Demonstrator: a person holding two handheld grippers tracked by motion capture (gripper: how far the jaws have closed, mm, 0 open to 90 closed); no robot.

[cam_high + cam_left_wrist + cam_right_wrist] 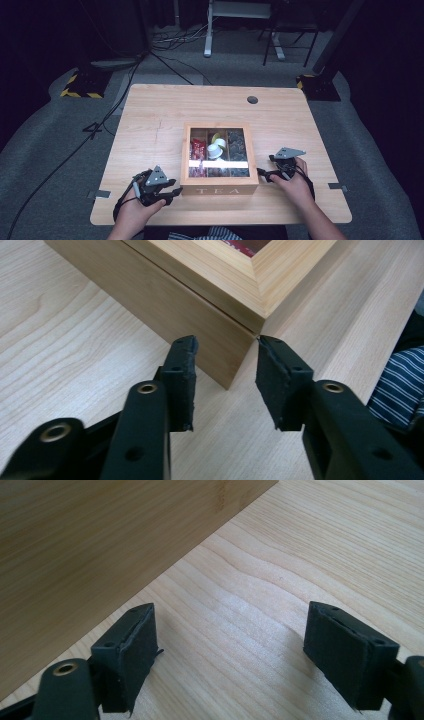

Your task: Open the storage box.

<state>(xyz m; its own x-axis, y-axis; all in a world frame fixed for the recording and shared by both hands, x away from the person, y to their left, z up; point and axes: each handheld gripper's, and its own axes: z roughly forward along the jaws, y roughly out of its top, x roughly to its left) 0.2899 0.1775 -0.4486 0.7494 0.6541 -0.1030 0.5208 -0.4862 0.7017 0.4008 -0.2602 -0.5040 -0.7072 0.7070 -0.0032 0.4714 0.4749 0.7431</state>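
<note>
At lower left we see the left gripper, jaws narrowed but gripping nothing, at the near left corner of the wooden tea box, which sits mid-frame on the table. Right of it, the right gripper gapes wide, empty.

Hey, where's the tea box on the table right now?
In the high view the tea box sits centre-front on the table, between the left claw and right claw.

The tea box sits near the table's front edge, midway between its sides. The left gripper lies at the box's front left corner, the right gripper beside its right wall.
</note>
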